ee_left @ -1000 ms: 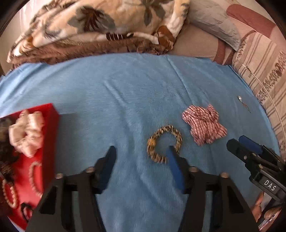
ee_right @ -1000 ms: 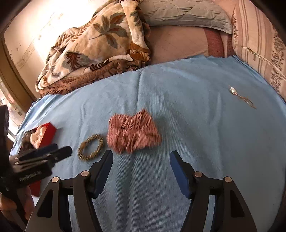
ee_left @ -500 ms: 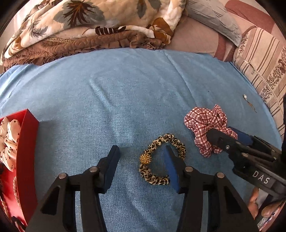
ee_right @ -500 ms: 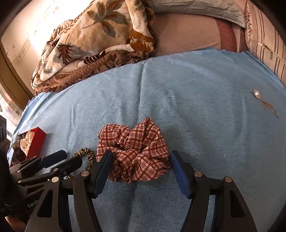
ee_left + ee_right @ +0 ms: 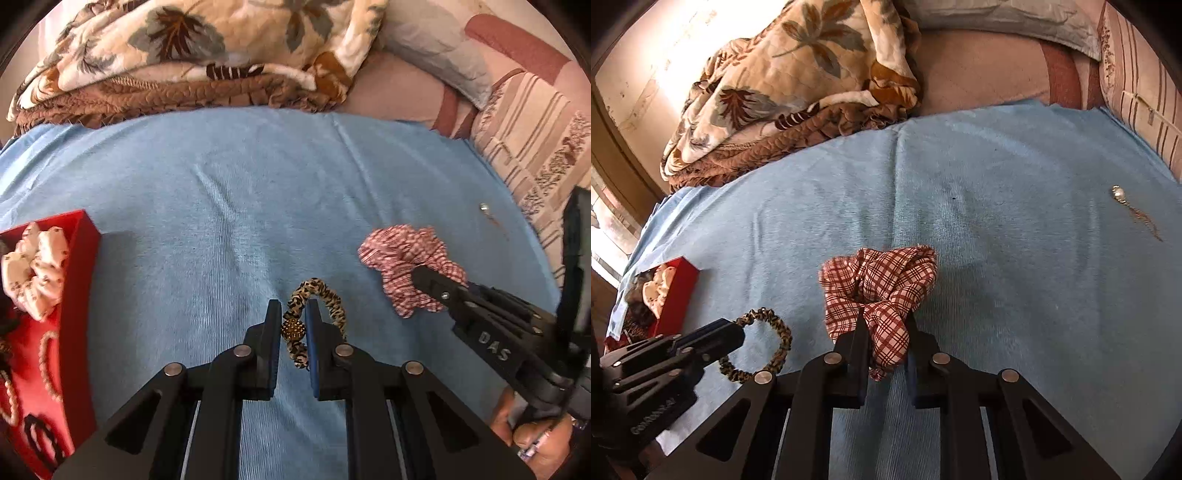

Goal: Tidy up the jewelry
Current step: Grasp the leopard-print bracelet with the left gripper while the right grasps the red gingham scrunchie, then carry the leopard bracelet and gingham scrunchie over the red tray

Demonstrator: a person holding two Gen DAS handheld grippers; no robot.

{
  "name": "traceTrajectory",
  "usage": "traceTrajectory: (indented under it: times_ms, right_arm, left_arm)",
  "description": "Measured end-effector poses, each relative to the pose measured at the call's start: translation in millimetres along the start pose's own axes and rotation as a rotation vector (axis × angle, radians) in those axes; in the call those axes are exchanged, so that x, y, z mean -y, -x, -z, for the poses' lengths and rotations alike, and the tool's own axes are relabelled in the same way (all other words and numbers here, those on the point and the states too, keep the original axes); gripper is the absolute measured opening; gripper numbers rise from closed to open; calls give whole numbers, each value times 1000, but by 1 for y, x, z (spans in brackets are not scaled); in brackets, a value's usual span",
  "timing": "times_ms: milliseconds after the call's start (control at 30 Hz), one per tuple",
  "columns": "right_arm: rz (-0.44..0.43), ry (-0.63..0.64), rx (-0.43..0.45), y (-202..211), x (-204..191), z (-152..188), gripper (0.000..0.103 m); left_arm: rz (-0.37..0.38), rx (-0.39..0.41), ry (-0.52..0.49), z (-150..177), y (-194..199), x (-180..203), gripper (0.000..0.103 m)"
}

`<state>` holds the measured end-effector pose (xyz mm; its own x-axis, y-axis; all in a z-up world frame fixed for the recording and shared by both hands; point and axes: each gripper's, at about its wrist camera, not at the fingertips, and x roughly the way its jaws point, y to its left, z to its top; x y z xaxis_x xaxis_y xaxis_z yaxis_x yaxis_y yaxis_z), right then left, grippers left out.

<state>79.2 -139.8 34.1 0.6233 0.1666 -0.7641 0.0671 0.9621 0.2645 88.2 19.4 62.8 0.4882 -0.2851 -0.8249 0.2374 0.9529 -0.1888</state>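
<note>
My left gripper (image 5: 291,314) is shut on a leopard-print hair band (image 5: 325,295) with a gold bead, low over the blue bedspread; the band also shows in the right wrist view (image 5: 775,332). My right gripper (image 5: 884,325) is shut on a red plaid scrunchie (image 5: 882,284), which also shows in the left wrist view (image 5: 402,258). A red jewelry box (image 5: 81,280) at the left holds a white scrunchie (image 5: 37,273) and bead bracelets. A small pearl pendant on a chain (image 5: 1123,199) lies at the far right.
A folded floral quilt (image 5: 184,66) lies along the far side of the blue bedspread (image 5: 221,203). Pillows (image 5: 443,51) and a striped cushion (image 5: 535,129) are at the back right. The red box (image 5: 676,291) stands near the bed's left edge.
Both grippers moved forward and down and closed: the left on the leopard-print band, the right on the plaid scrunchie. Both were open before.
</note>
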Motion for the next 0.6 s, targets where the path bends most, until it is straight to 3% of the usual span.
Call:
traceTrajectory:
  times_ms: [233, 600]
  right_arm:
    - [-16, 17, 26, 41, -12, 17, 17]
    - [-43, 69, 71, 104, -50, 66, 17]
  left_arm:
    - [33, 73, -19, 22, 63, 11, 12]
    - [-38, 173, 46, 66, 148, -2, 12]
